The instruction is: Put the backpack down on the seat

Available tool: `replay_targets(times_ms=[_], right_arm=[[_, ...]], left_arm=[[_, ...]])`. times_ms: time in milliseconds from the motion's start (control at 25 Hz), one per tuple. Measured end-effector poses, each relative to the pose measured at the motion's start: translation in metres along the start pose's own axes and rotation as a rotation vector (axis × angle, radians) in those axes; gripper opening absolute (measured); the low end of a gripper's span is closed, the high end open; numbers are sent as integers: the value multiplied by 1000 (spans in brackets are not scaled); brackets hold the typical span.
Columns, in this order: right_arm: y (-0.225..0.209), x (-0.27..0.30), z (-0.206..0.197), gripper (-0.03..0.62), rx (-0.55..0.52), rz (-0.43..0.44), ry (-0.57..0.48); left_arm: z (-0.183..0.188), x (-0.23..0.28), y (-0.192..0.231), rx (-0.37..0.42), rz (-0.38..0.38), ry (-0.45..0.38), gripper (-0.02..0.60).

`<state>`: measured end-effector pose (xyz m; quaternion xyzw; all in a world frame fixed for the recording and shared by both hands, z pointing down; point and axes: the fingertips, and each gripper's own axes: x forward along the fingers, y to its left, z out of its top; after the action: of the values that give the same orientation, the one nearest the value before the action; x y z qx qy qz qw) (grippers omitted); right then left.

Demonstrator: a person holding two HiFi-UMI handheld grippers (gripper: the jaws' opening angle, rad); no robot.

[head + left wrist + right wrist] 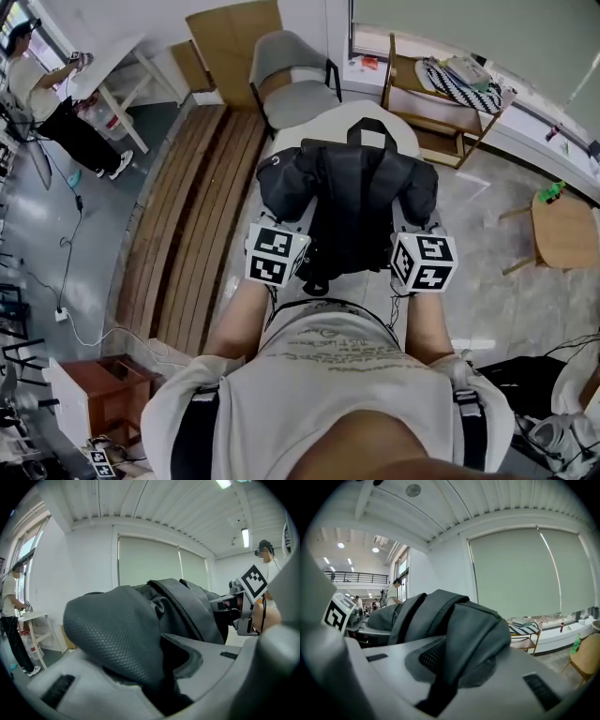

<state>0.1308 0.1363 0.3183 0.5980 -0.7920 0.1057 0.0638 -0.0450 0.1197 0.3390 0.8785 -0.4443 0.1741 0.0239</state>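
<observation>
A black backpack (349,192) hangs in front of me between both grippers, over a white seat (330,123). Whether it touches the seat I cannot tell. My left gripper (279,232) holds its left side and my right gripper (419,234) its right side. In the left gripper view, the left gripper (164,670) has a thick fold of the backpack (122,630) pinched between its jaws. In the right gripper view, the right gripper (445,667) is shut on a fold of the backpack (473,630) too. The fingertips are hidden by fabric in the head view.
A grey chair (291,75) stands behind the seat. Wooden planks (187,234) lie on the floor at the left. A wooden shelf (441,112) and a wooden stool (562,230) stand at the right. A person (47,103) stands at a white table (117,61) far left.
</observation>
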Motion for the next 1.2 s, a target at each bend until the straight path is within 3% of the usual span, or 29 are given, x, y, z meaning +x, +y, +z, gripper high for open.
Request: replay_targets(times_ms=[560,920,1080,1200], right_arm=[[-37,52,0,57,21,1,31],[-28,110,16,57,16,-10,34],[-63,180,34,57,22,-5,54],[-60,211,44,57,22,-10,57]], left_arm=[[3,61,16,-22,-4,19,135],[9,93,70,-28,-20,11,135],[27,161,106,-40,-26,33,135],[33,180,135,-40,-35,33,135]])
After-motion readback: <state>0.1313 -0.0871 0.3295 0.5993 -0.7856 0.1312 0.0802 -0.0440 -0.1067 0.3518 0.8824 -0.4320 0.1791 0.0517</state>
